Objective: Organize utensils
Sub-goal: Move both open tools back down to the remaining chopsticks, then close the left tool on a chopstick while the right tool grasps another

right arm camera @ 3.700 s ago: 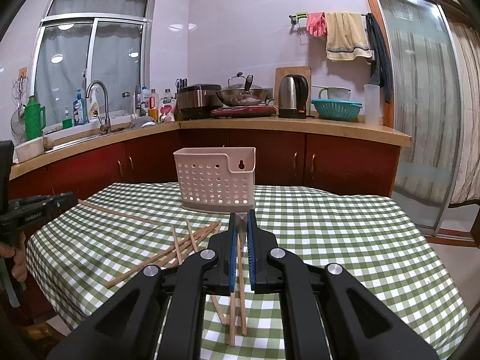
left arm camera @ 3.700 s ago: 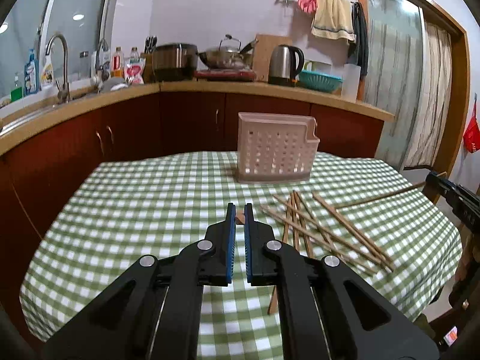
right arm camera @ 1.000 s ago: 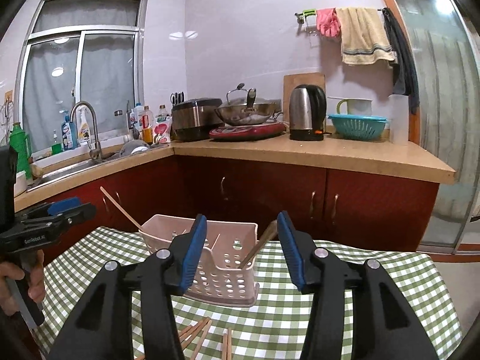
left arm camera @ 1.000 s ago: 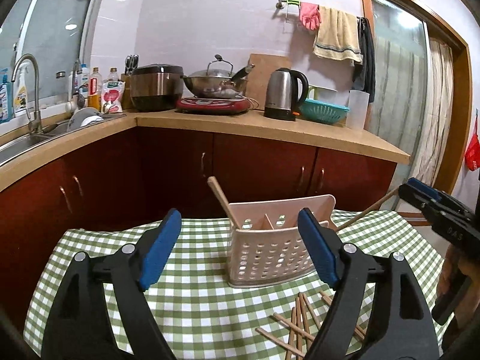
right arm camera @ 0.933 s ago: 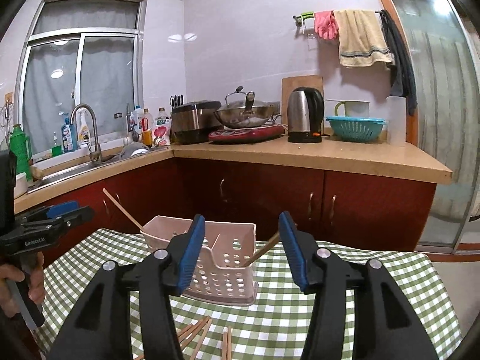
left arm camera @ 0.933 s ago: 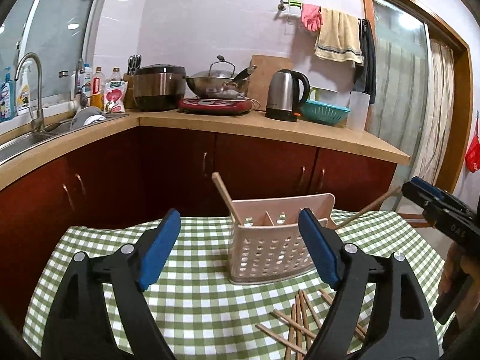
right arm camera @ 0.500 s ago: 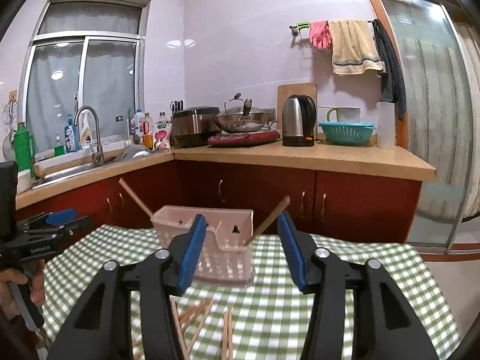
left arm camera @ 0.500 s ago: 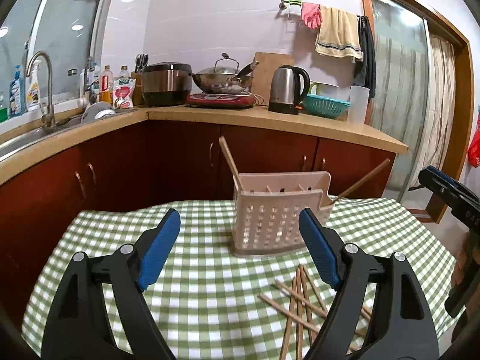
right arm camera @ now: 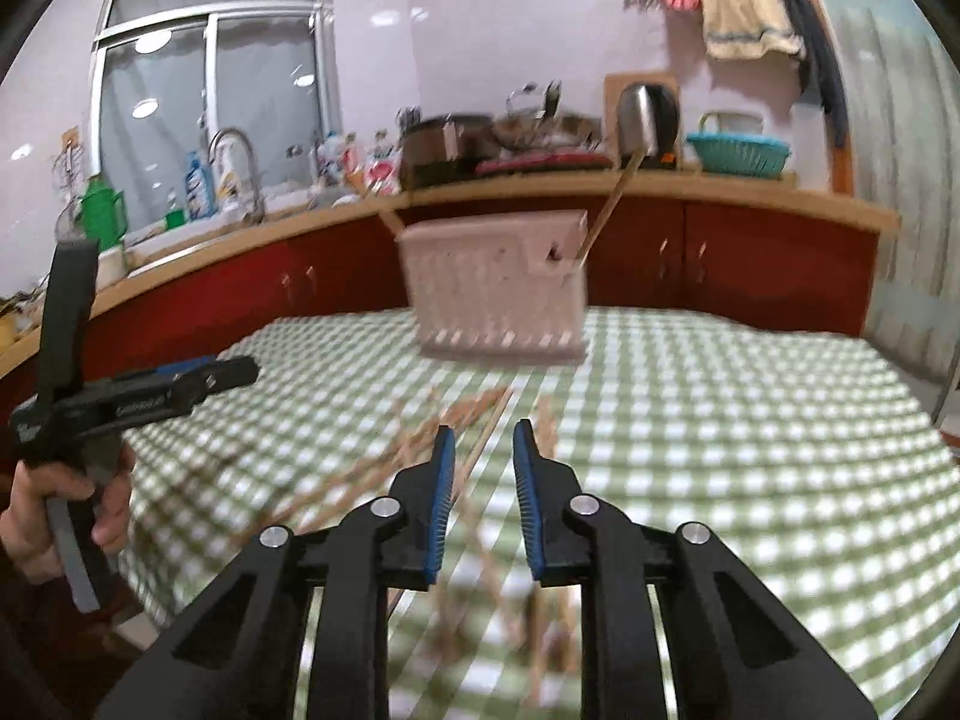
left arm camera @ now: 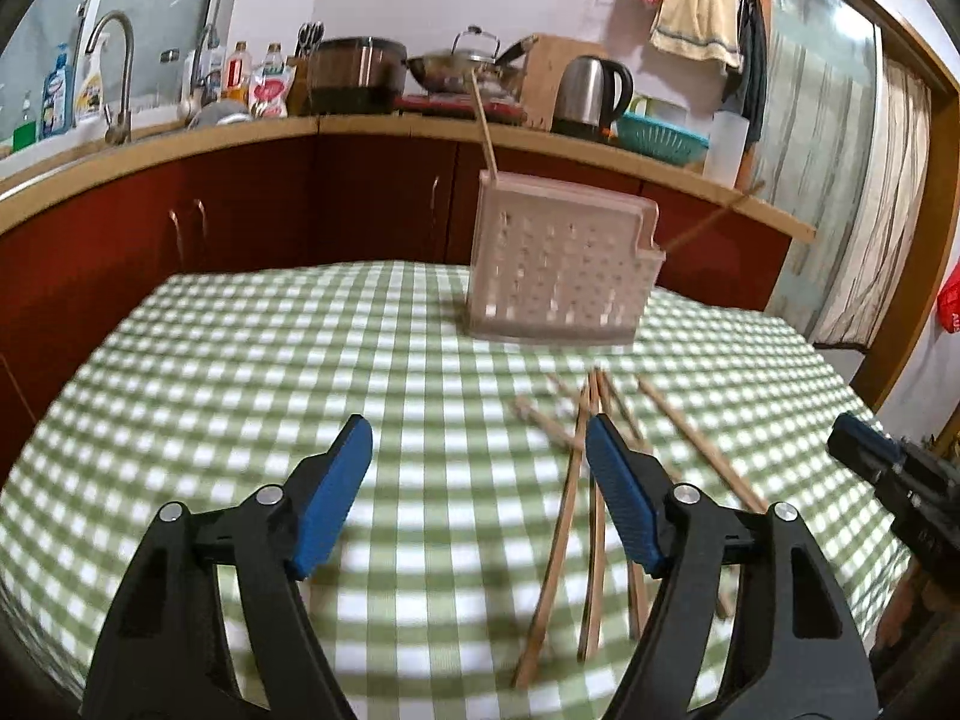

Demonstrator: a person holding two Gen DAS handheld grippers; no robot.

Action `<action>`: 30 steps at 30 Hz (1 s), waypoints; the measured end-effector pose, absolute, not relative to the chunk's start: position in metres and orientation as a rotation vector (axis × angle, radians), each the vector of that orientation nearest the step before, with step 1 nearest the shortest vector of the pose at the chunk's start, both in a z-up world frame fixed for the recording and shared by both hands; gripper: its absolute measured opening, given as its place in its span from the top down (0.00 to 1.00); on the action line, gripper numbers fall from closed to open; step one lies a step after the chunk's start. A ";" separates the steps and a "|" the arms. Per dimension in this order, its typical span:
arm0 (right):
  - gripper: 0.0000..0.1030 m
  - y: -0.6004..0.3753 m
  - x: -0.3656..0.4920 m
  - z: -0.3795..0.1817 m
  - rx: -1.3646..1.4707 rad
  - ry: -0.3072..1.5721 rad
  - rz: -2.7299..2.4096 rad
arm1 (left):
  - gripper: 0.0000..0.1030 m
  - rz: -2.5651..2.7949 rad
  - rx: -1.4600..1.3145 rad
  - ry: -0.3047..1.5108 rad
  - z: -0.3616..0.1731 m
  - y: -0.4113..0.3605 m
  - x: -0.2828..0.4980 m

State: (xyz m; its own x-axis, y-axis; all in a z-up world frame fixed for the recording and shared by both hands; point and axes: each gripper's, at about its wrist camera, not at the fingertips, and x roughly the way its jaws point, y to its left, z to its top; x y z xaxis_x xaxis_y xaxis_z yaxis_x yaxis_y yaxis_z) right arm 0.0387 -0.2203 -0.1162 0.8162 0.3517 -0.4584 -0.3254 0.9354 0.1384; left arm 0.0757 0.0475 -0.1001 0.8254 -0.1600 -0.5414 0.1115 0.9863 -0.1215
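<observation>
now both grippers have dropped from the basket, each having left a stick there. left gripper jaws apart, right gripper jaws just narrowing, empty; loose chopsticks lie under them.

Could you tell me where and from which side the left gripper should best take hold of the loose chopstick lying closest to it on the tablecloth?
Probably at mid-shaft, from above. That chopstick lies flat on the checked tablecloth, running away from the camera, so the open left gripper could straddle its thin width with one pad either side. Its far end crosses the other chopsticks, so grip nearer the free near half.
</observation>
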 end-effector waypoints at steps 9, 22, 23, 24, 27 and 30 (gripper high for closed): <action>0.85 -0.205 0.026 -0.163 0.036 0.606 0.437 | 0.43 -0.151 -0.083 0.669 -0.141 0.042 0.054; 0.93 -0.204 0.030 -0.185 0.026 0.668 0.428 | 0.45 -0.171 -0.072 0.703 -0.158 0.036 0.053; 0.94 -0.203 0.029 -0.185 0.023 0.668 0.429 | 0.45 -0.173 -0.072 0.705 -0.159 0.035 0.053; 0.94 -0.203 0.029 -0.185 0.021 0.667 0.429 | 0.46 -0.175 -0.072 0.706 -0.159 0.035 0.053; 0.94 -0.202 0.027 -0.182 0.008 0.651 0.427 | 0.50 -0.184 -0.069 0.715 -0.162 0.034 0.054; 0.94 -0.201 0.023 -0.175 -0.008 0.617 0.421 | 0.51 -0.192 -0.066 0.720 -0.164 0.032 0.054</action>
